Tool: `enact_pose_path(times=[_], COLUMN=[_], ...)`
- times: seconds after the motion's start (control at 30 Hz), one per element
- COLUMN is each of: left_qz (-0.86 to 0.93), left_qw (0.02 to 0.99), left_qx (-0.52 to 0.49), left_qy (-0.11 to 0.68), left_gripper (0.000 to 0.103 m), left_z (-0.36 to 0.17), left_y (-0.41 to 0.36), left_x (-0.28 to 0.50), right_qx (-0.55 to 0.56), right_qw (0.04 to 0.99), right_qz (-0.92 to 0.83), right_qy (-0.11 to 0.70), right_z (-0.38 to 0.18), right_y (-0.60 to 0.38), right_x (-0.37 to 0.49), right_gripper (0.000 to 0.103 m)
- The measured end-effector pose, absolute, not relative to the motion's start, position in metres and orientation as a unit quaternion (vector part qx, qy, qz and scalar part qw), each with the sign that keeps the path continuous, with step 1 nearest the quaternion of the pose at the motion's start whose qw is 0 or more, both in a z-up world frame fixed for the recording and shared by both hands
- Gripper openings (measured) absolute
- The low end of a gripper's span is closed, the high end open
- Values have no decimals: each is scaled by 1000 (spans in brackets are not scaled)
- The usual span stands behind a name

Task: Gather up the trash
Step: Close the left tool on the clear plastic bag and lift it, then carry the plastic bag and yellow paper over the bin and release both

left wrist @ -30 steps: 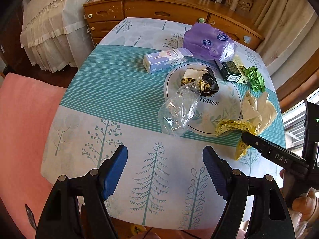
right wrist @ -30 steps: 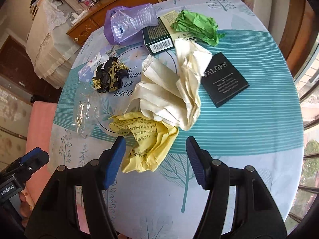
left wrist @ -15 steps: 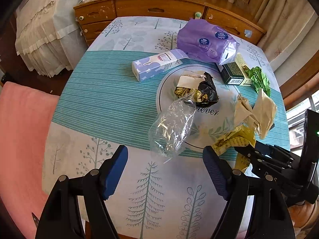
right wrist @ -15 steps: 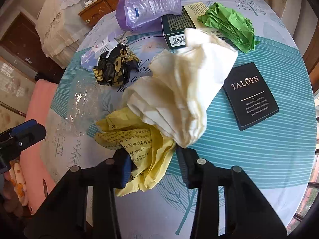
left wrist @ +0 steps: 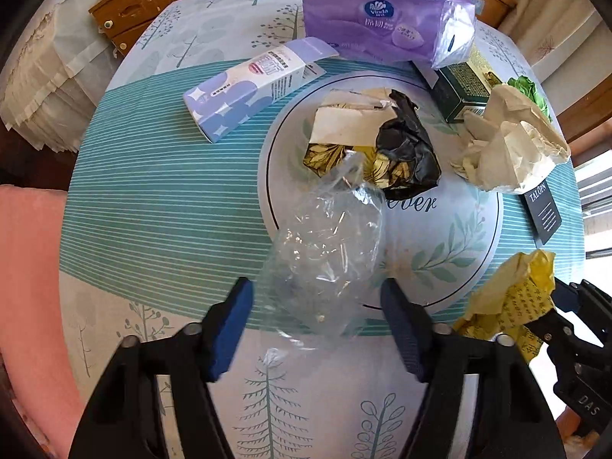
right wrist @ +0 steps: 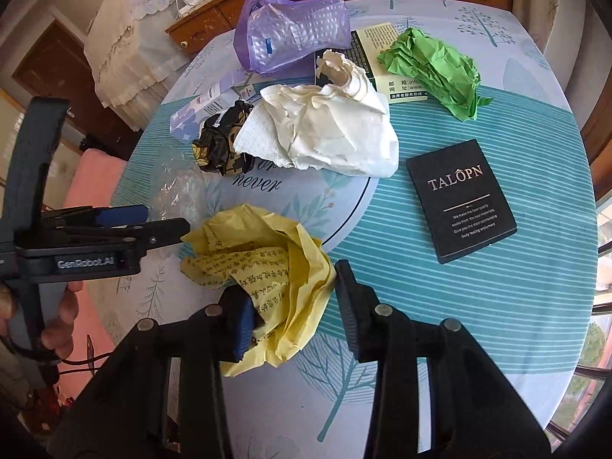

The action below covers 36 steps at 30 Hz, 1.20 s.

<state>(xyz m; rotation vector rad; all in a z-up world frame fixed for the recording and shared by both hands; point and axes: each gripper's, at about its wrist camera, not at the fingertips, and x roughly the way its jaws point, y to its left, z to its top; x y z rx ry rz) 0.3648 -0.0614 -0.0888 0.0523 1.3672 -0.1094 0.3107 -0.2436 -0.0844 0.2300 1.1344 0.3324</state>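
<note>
Closing left tool around clear plastic bag; right tool gripping yellow paper

Crowded middle, open near edge

Ahead of the left gripper, trash crowds the table: clear plastic bag, black-gold wrapper, cream paper. Bare tablecloth lies to its left and beneath.

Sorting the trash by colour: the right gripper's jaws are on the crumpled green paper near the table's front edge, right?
Not green. In the right wrist view the right gripper has its jaws on the crumpled yellow paper. The green paper lies untouched at the far side of the table.
</note>
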Motion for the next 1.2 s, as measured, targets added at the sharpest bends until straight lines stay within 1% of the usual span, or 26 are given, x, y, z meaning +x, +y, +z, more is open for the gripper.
enact_pose_path(times=[0.03,0.07,0.13,0.2,0.27,0.47,0.7,0.93,1.1,1.2], left_qz=[-51,-50,-51,-54,-59,-75,-104,-145,-160,-164], left_qw=[774,778,781,786,793,810,826,839,844,845], left_qx=[22,22,24,28,36,43,38,45,50,47], left_qy=[631,626,622,616,605,580,553,523,510,508], left_gripper=[55,48,41,36,34,33,33,33,33,33], left_z=[-90,-90,-89,-87,-80,-50,-16,14,25,24], left_y=[-62,-62,-64,-65,-68,-63,-39,-12,28,49], left_x=[365,365,362,355,343,304,244,156,87,51], right_qx=[109,111,112,112,112,105,91,91,107,98], right_qw=[824,824,826,828,830,841,863,883,883,885], right_qz=[156,157,157,155,153,149,136,100,66,60], right_qy=[533,532,530,527,524,509,479,450,452,451], right_z=[-84,-83,-80,-78,-74,-57,-26,-6,-10,-12], right_y=[-245,-247,-251,-253,-257,-249,-219,-183,-150,-126], right_x=[309,307,300,295,286,264,226,166,114,78], right_gripper=[35,34,34,34,34,34,34,35,35,35])
